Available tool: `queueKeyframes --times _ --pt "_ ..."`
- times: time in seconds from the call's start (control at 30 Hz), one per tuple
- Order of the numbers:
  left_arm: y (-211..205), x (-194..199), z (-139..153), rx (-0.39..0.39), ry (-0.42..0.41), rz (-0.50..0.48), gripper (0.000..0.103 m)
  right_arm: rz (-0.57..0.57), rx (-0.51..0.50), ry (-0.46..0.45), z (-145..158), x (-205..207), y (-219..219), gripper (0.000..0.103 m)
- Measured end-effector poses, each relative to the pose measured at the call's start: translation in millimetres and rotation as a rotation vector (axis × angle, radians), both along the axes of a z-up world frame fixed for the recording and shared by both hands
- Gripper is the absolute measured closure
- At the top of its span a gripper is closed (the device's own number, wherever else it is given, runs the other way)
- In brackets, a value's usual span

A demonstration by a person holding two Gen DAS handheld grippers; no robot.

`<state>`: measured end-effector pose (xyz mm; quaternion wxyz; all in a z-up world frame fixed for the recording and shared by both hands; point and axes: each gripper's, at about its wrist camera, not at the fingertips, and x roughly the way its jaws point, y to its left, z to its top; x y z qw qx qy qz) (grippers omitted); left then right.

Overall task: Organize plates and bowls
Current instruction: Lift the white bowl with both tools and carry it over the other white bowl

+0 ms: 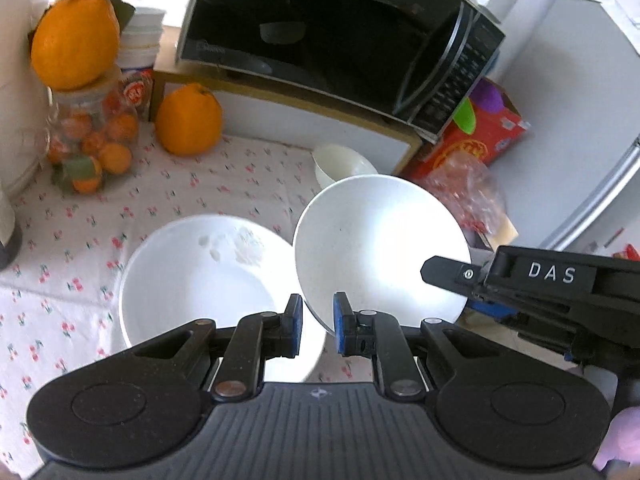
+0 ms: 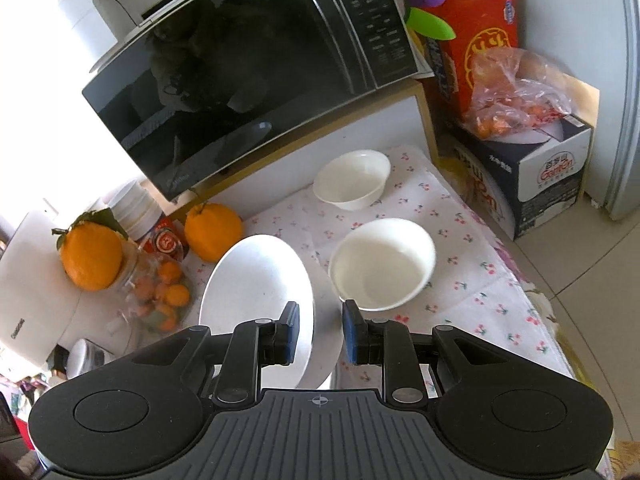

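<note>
A white plate (image 1: 376, 248) is tilted up off the table; my right gripper (image 1: 460, 280) grips its right rim in the left wrist view. In the right wrist view the same plate (image 2: 256, 292) passes between the pads. My left gripper (image 1: 316, 324) is open, its pads either side of the plate's lower edge. A second white plate (image 1: 200, 276) lies flat on the floral cloth, left of the tilted one. Two white bowls stand on the cloth: a near one (image 2: 382, 264) and a far one (image 2: 352, 180), the far one also visible behind the plate (image 1: 340, 162).
A black microwave (image 2: 248, 68) sits on a wooden shelf at the back. Oranges (image 2: 214, 232), a jar of small oranges (image 1: 90, 140) and stacked cups stand left. A red box (image 2: 472, 32), a bag of fruit and a dark carton are right. The table edge (image 2: 536, 320) drops to tiled floor.
</note>
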<state>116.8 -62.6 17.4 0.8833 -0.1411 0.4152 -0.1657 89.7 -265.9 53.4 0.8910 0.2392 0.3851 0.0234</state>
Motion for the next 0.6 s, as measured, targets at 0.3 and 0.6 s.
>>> queueKeyframes --times 0.3,0.6 --pt "-9.6 -17.8 -10.4 0.025 0.013 -0.085 0.089 -0.021 0.042 0.051 -17.7 -17.4 -17.3 0.080" --pt "-20.5 -20.9 -25.6 -0.009 0.075 -0.167 0.089 -0.067 0.083 0.177 -46.9 -23.0 -42.2 0.080"
